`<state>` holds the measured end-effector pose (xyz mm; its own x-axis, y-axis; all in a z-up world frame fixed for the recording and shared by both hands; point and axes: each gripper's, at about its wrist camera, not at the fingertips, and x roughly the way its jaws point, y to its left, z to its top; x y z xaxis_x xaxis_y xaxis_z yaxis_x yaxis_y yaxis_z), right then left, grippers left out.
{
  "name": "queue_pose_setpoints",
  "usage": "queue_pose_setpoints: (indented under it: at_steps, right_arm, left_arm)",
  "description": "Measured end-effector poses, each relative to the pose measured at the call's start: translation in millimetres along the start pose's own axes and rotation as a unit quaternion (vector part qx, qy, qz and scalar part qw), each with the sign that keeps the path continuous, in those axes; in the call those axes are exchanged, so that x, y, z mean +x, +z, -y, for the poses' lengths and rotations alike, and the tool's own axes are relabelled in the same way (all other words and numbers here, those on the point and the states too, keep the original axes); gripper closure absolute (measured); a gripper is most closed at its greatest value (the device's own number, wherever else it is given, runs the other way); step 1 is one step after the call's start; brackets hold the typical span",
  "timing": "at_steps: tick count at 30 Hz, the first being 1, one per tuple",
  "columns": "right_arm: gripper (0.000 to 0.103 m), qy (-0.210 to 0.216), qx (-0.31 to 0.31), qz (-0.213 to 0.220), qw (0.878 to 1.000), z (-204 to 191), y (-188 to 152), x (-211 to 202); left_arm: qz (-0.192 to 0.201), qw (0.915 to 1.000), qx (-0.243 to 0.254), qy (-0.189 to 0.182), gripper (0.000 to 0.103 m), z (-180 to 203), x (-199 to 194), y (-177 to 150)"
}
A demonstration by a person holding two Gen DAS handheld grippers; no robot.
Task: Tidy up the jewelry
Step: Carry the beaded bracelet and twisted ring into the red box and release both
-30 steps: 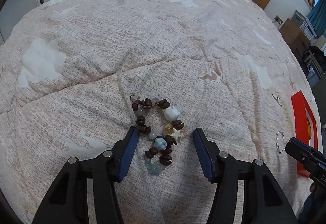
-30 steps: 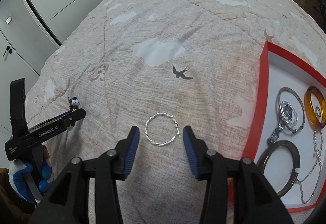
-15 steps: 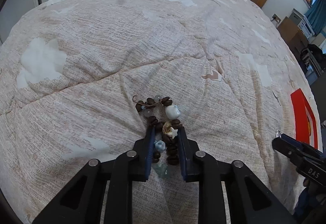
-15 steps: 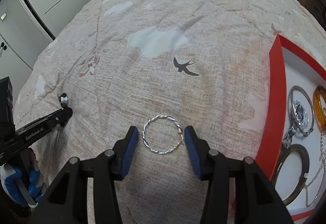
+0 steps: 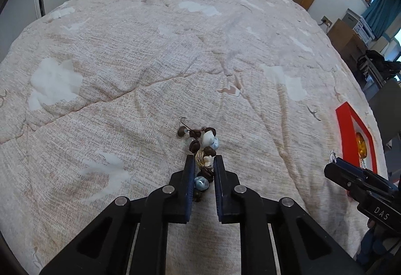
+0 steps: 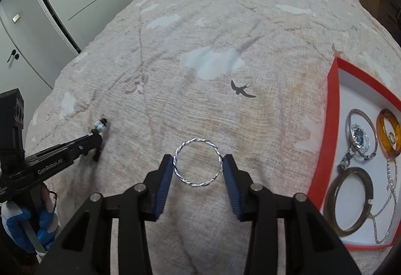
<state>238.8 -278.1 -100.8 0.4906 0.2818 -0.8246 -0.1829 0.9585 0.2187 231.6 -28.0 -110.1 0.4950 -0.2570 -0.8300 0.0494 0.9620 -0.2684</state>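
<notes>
Your bed quilt [image 6: 250,24] fills both views, and the red-rimmed jewelry box [image 6: 334,124] lies on it at about three o'clock of your right gripper [image 6: 198,164], so that hand is the nearer one to the drop. The box already holds bangles and a chain.

In your right gripper the twisted silver bangle [image 6: 198,183] sits flat between the pads, its ring spanning the gap from nine to three o'clock. The jaws have just been closing and the rim now meets both pads; I judge it caught, though only lightly.

Your left gripper [image 5: 204,169] is clamped on the beaded bracelet [image 5: 201,149], having just closed on it. The strand's long axis runs along the fingers toward twelve o'clock: brown beads and a pale blue one sit pinched between the pads, and the rest bunches just past the tips over the quilt. From that hand the box lies well apart at roughly three o'clock, beyond the right gripper.
</notes>
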Motion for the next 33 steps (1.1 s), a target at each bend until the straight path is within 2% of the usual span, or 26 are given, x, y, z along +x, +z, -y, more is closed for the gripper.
queue_pose_setpoints:
  at_steps: [10,16,24,29,33]
  right_arm:
    - [0.064,0.004,-0.004,0.046,0.999,-13.2,-5.3,-61.3]
    - [0.064,-0.006,0.008,0.072,0.997,-2.8,-15.8,-97.8]
    - [0.064,-0.034,0.038,0.109,0.993,43.7,-35.1,-149.2]
    - [0.064,-0.06,0.061,0.121,0.989,89.8,-47.2,-171.7]
    - [0.064,-0.075,0.082,0.117,0.987,128.3,-52.8,-174.7]
  left_arm:
    - [0.029,0.9994,0.016,-0.01,0.089,31.3,-40.8,1.6]
    - [0.047,0.9975,0.044,-0.027,0.089,62.1,-65.5,0.5]
    - [0.051,0.9925,0.094,-0.059,0.089,124.9,-81.7,-7.9]
    - [0.041,0.9878,0.129,-0.078,0.089,173.1,-74.3,-13.1]
    - [0.027,0.9822,0.162,-0.092,0.089,214.4,-58.7,-14.4]
